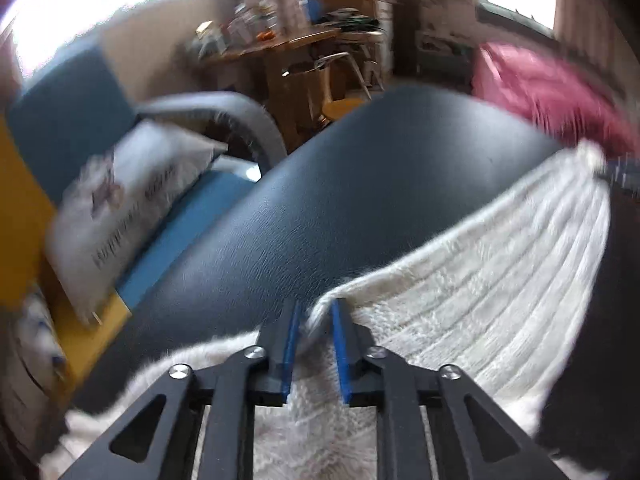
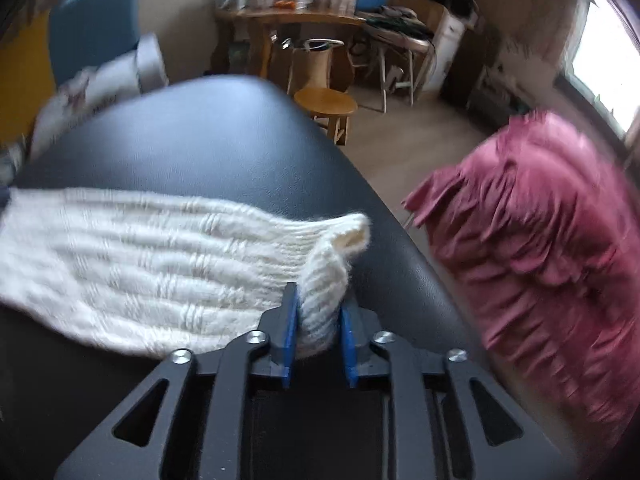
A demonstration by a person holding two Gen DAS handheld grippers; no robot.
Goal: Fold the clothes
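The left gripper (image 1: 316, 320) has its two blue-padded fingers pinched on a corner edge of a white knitted sweater (image 1: 480, 272); a thin fold of the knit is caught between the pads. The right gripper (image 2: 318, 312) is clamped on another bunched end of the same white knitted sweater (image 2: 160, 264), a thick ribbed roll of wool filling the gap between its blue pads.

The garment lies stretched between the two grippers across a black padded table (image 1: 360, 184), with the far half of that dark, leather-like surface bare. In the left wrist view the knit fans out to the right and near side; at its far right corner a bit of blue, probably the other gripper, is too blurred to be sure. In the right wrist view the knit runs off to the left.

Left of the table sits a blue armchair (image 1: 68, 120) with a pale printed cushion (image 1: 128, 208) on its seat. To the right, just beyond the table edge, is a heap of dark pink fabric (image 2: 540, 232). Farther off stand a round wooden stool (image 2: 326, 104) and a cluttered wooden desk (image 2: 288, 20).
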